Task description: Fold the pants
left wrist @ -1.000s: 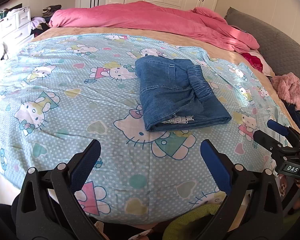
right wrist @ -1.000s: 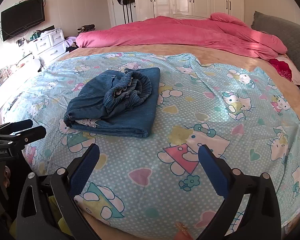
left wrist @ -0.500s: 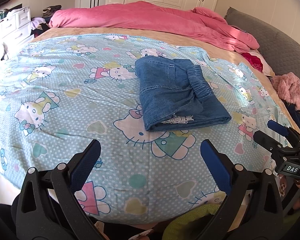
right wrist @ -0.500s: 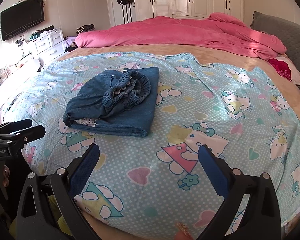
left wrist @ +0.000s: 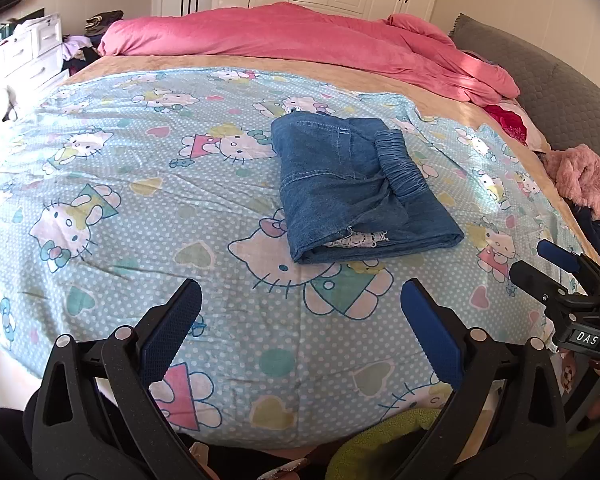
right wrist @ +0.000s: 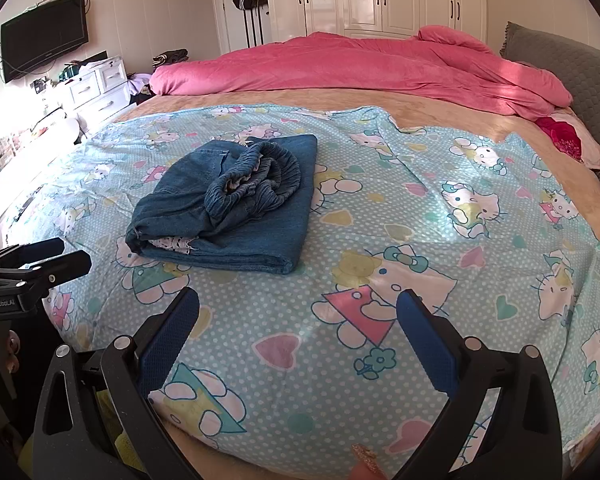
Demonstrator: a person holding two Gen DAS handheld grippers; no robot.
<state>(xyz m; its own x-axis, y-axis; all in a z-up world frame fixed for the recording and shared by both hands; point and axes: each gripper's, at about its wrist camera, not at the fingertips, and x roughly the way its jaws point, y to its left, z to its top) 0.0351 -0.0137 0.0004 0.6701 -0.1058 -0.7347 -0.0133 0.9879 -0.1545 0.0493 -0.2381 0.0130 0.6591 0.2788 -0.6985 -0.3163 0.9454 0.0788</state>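
Blue denim pants (left wrist: 352,192) lie folded into a compact stack on the light blue cartoon-cat sheet (left wrist: 148,184), elastic waistband on top. They also show in the right wrist view (right wrist: 236,204), left of centre. My left gripper (left wrist: 300,304) is open and empty, held back at the bed's near edge, well short of the pants. My right gripper (right wrist: 298,312) is open and empty, also at the near edge, to the right of the pants. Each gripper shows at the side of the other's view (left wrist: 560,276) (right wrist: 36,264).
A pink duvet (right wrist: 380,64) is bunched across the far end of the bed. A grey headboard (right wrist: 572,68) stands at the right. White drawers (right wrist: 96,88) and a wall TV (right wrist: 44,46) are at the left. A pink fluffy garment (left wrist: 584,180) lies off the right edge.
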